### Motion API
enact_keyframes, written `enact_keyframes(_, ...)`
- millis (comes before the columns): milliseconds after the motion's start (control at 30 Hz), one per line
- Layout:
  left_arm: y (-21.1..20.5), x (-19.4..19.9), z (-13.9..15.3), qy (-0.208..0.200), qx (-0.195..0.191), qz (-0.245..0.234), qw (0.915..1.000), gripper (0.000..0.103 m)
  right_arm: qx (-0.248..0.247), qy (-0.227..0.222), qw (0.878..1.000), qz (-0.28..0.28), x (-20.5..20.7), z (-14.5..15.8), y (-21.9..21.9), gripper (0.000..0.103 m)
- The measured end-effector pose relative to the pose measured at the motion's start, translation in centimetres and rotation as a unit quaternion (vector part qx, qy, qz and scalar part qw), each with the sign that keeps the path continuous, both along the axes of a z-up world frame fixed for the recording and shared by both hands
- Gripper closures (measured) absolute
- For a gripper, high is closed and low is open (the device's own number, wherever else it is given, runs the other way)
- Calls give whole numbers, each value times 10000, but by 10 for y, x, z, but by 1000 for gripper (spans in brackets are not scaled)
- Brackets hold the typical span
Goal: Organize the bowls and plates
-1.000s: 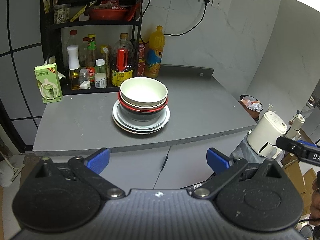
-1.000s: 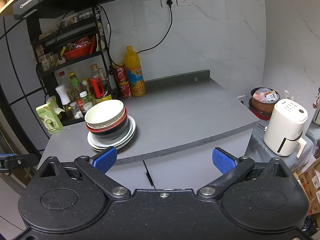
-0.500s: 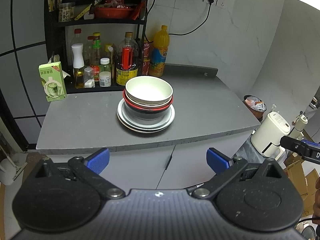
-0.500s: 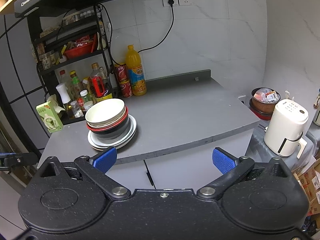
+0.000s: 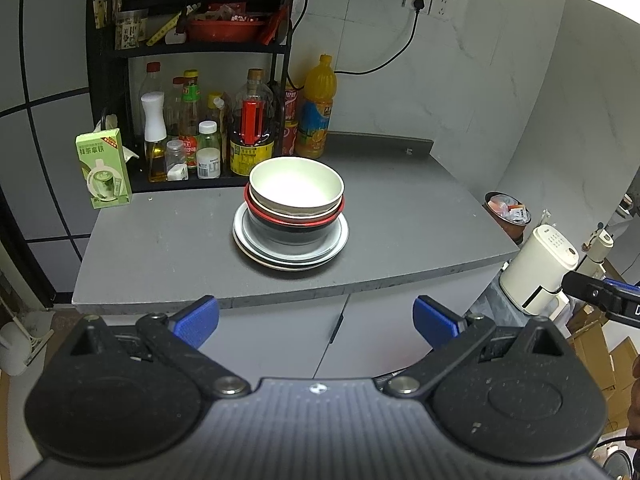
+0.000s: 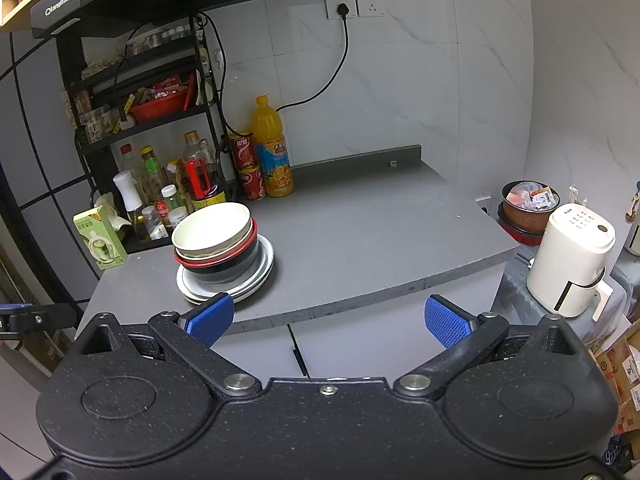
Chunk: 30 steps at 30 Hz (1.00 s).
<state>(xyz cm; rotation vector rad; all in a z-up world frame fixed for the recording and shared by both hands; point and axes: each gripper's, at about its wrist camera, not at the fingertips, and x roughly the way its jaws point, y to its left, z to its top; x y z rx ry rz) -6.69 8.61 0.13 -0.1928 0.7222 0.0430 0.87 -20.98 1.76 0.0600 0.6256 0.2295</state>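
A stack of dishes stands on the grey counter (image 5: 160,248): a cream bowl (image 5: 296,184) on top, a red-rimmed black bowl (image 5: 294,224) under it, and white plates (image 5: 340,240) at the bottom. The same cream bowl (image 6: 210,226) and plates (image 6: 266,264) show at left in the right wrist view. My left gripper (image 5: 316,316) is open and empty, held in front of the counter's edge, short of the stack. My right gripper (image 6: 328,316) is open and empty too, off to the right of the stack and back from the counter (image 6: 360,232).
A black rack (image 5: 120,52) with bottles and a red basket fills the counter's back left. A green carton (image 5: 104,168) stands at the left, an orange juice bottle (image 5: 318,120) behind the stack. A white appliance (image 6: 572,260) and a bin (image 6: 528,204) sit right of the counter.
Both grippers have edged a little closer to the counter, and the left view has tilted slightly so the stack sits more central. Both stay open.
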Motion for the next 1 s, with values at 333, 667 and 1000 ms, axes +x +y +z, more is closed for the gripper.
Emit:
enact_keyframes(333, -2, 1, 3, -41, 35, -10, 10000, 1, 19, -19, 10000, -3, 1, -1, -1, 0)
enact_keyframes(667, -5, 3, 5, -66, 97, -21, 9999, 1, 18, -32, 10000, 1, 1, 1, -2, 0)
enact_keyframes(1000, -7, 4, 4, -52, 99, -23, 9999, 1, 42, -16, 10000, -3, 0, 1, -3, 0)
